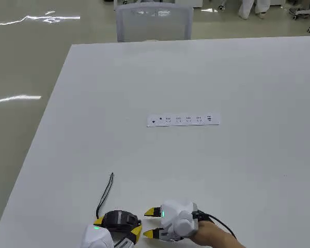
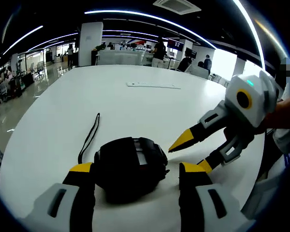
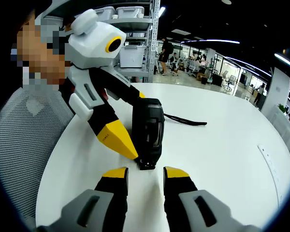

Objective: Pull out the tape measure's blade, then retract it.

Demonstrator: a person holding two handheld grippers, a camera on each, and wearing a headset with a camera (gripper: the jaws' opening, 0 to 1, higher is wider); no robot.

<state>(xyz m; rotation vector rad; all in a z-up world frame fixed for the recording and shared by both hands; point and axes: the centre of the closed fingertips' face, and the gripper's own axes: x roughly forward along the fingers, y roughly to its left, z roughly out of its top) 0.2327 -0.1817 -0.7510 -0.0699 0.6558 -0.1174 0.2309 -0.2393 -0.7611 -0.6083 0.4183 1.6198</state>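
While the black, rounded tape measure (image 2: pixel 130 164) lies on the smooth white table (image 1: pixel 196 170) near its front edge, my left gripper (image 2: pixel 137 169) straddles it, its 2 yellow-tipped jaws spread wide, a sliver of table showing beside one. My right gripper (image 3: pixel 146 173) is parted and empty, tips just short of the case's end. A thin black cord (image 2: pixel 89 137) trails off the case.
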